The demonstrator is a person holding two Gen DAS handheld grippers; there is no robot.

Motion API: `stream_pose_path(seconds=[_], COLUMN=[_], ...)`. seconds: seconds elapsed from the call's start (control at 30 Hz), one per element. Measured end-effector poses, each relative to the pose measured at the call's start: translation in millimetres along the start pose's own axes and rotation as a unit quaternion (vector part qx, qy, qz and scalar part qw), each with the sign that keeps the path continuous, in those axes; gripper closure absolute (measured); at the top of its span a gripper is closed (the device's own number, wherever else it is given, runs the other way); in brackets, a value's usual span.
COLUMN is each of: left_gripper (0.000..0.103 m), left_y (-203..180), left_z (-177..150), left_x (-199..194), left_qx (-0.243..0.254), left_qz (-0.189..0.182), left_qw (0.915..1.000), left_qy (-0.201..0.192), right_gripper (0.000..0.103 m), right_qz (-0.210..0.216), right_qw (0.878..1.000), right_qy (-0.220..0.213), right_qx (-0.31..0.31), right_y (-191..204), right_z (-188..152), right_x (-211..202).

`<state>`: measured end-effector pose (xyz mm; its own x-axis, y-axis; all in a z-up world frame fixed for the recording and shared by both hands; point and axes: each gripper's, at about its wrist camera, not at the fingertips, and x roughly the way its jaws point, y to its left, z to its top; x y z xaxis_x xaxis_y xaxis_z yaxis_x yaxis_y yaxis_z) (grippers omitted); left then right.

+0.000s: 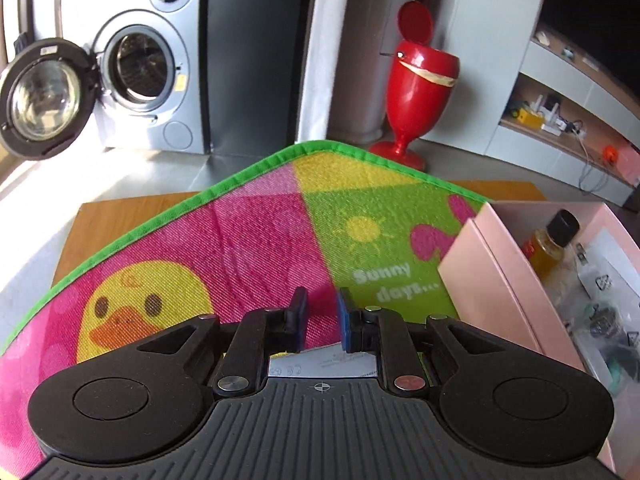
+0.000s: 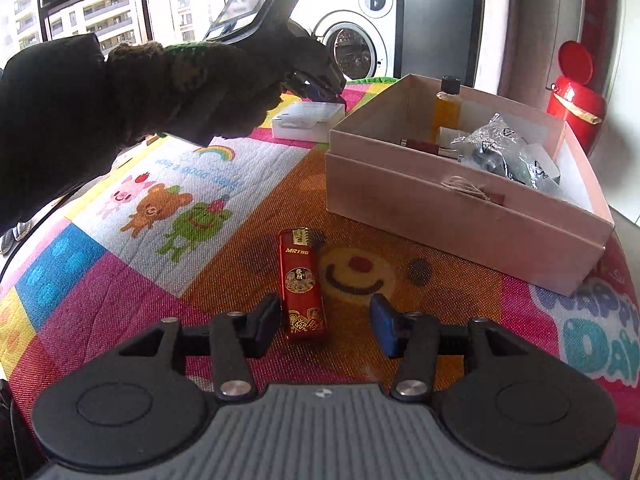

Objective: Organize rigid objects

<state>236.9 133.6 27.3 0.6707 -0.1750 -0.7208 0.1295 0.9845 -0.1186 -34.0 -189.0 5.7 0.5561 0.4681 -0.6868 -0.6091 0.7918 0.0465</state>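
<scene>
A red lighter [image 2: 303, 286] lies on the colourful mat between the fingers of my right gripper [image 2: 323, 322], which is open around its near end. A pink cardboard box [image 2: 460, 216] stands to the right and holds a small bottle of yellow liquid [image 2: 446, 106], plastic bags and other small items. The box also shows in the left wrist view [image 1: 492, 280]. My left gripper [image 1: 322, 320] hovers over a flat white box [image 1: 320, 364], jaws a small gap apart, nothing between them. From the right wrist view the left gripper [image 2: 328, 90] is just above that white box [image 2: 308, 118].
The play mat [image 1: 256, 240] covers a wooden board on the floor. A washing machine [image 1: 136, 64] with its door open and a red pedestal bin [image 1: 420, 84] stand behind. Shelves with small items are at the far right.
</scene>
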Motion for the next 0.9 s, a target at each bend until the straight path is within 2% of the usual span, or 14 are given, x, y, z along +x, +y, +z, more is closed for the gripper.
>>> stream_pose_path(seconds=[0.1,0.23,0.3,0.4,0.47,0.6,0.77,0.9], left_gripper=[0.086,0.086,0.085,0.085,0.085,0.085,0.085,0.077], left_y=[-12.9,-26.0,-31.7,-39.9,-38.8,-35.2,-52.6,-60.7], left_z=[-24.4,-61.4,-76.1,-94.6,-99.3,-106.2,-126.5,-130.0], left_x=[-21.1,-53.9,-73.1,-116.3,-139.7,-159.4,-148.3,-144.7], left_qx=[0.040,0.057,0.063,0.090,0.096,0.093,0.142,0.163], left_qz=[-0.040,-0.082,-0.080,-0.056,-0.056,-0.079,-0.045,-0.057], left_qw=[0.9983,0.9948,0.9947,0.9935,0.9922,0.9922,0.9888,0.9850], left_qy=[0.012,0.022,0.011,-0.041,-0.055,-0.025,0.007,0.006], right_gripper=[0.042,0.035,0.034,0.033,0.032,0.023,0.021,0.021], right_qz=[0.002,-0.002,-0.007,-0.008,-0.009,-0.016,-0.017,-0.017], right_qw=[1.000,1.000,1.000,1.000,1.000,1.000,1.000,1.000], right_qy=[-0.001,-0.005,-0.008,-0.009,-0.012,-0.021,-0.021,-0.021], right_qx=[0.000,-0.004,-0.010,-0.008,-0.007,-0.007,-0.004,-0.004], right_y=[3.1,9.1,11.1,11.3,10.5,12.2,11.9,11.7], right_z=[0.1,-1.3,-2.8,-3.8,-4.4,-7.7,-7.5,-7.7], right_x=[1.3,4.1,4.2,3.6,3.7,5.1,7.5,7.6])
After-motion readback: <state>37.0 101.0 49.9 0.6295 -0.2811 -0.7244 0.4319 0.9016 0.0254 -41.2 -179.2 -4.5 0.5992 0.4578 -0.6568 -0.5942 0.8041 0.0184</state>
